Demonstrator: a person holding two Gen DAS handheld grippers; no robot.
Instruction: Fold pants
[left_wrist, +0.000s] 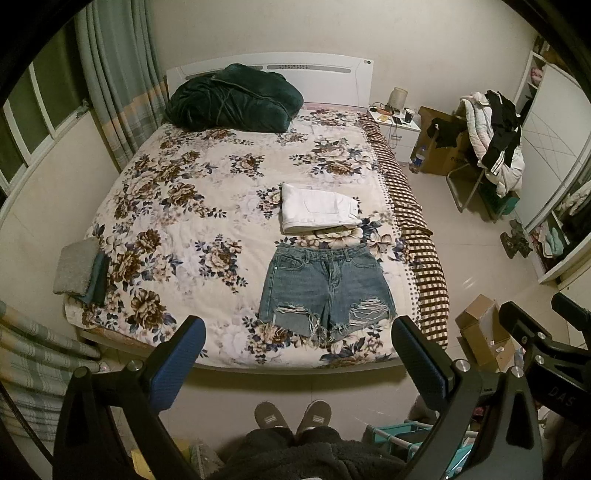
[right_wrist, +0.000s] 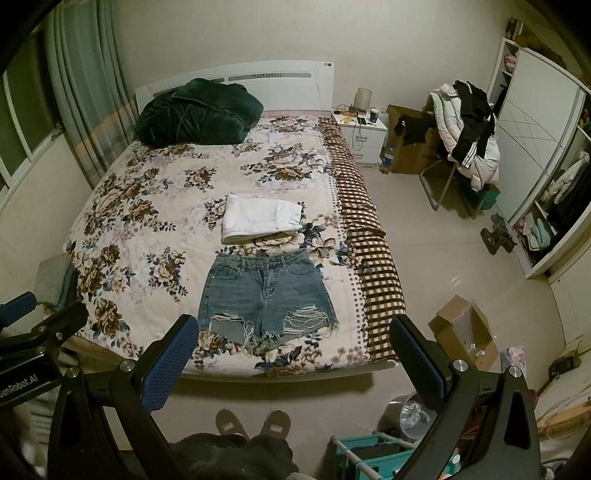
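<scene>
denim shorts (left_wrist: 325, 291): 1 | folded white pants (left_wrist: 319, 208): 1 | slippers (left_wrist: 269, 419): 2 | cardboard boxes (left_wrist: 484, 332): apparently 2 | grippers: 2

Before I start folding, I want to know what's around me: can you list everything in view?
denim shorts: one, blue, flat and unfolded near the bed's foot
folded pants: one, white, just beyond the shorts
blanket: one, dark green, bundled by the headboard
bed: one, floral cover, checked edge on the right side
folded cloths: a small pile, grey and teal, at the bed's left corner
nightstand: one, white, cluttered, right of the headboard
chair: one, heaped with black and white clothes
cardboard box: one, brown, open on the floor
slippers: two, grey, on the person's feet
left gripper: open, holding nothing
right gripper: open, holding nothing
</scene>
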